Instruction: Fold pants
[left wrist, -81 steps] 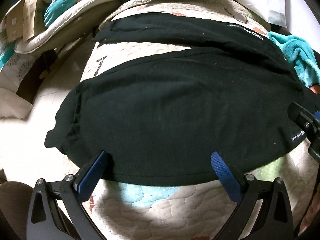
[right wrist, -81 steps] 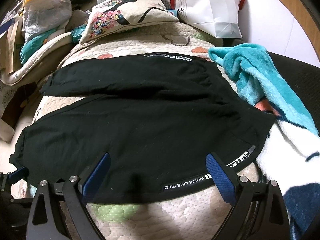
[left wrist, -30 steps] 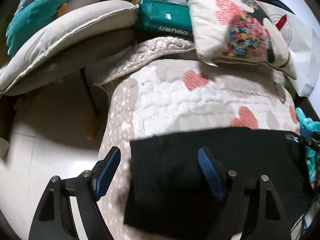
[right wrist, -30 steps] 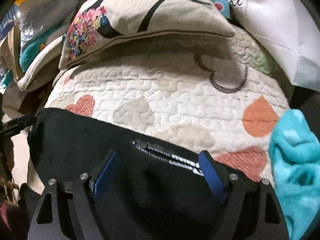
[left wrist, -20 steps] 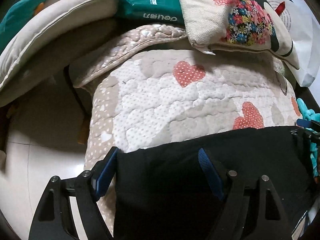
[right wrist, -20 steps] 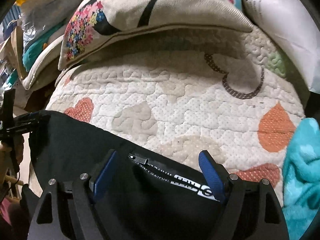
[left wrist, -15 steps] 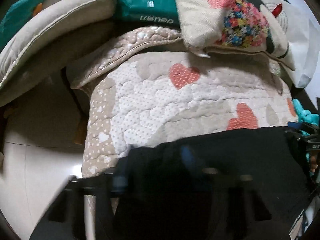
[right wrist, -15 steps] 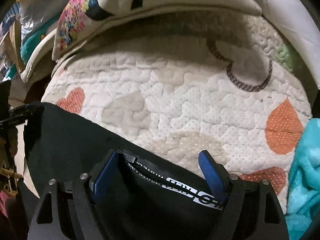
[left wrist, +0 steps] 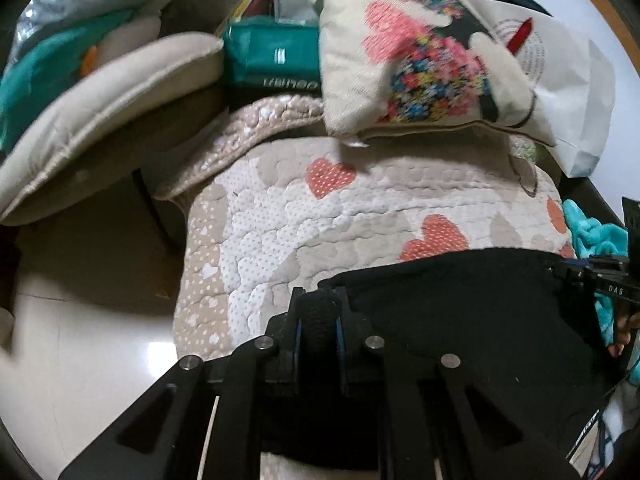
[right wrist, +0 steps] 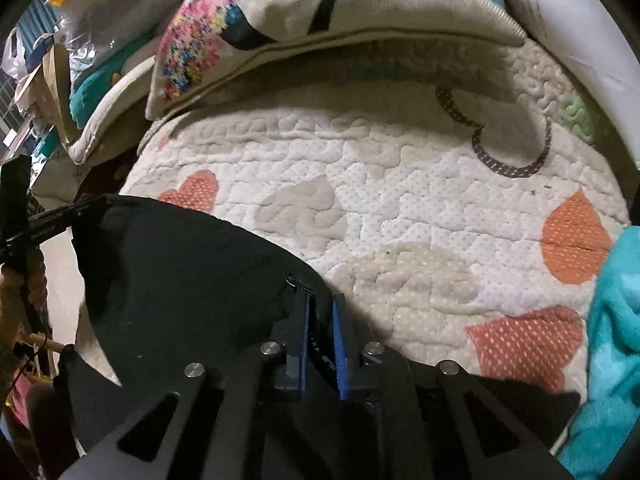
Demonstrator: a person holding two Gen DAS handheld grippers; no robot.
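Observation:
The black pants lie on the heart-patterned quilt. My left gripper is shut on the far edge of the pants at their left corner. My right gripper is shut on the same far edge of the pants near the waistband label, at the right corner. The right gripper also shows at the right edge of the left wrist view, and the left gripper at the left edge of the right wrist view. The fabric stretches between the two.
A floral pillow and a white paper bag lie at the far end of the quilt. A beige cushion and a green packet sit to the far left. A turquoise blanket lies at the right. The floor is to the left.
Both grippers went from the near edge of the pants to the far edge with jaws open. They have since closed on that edge.

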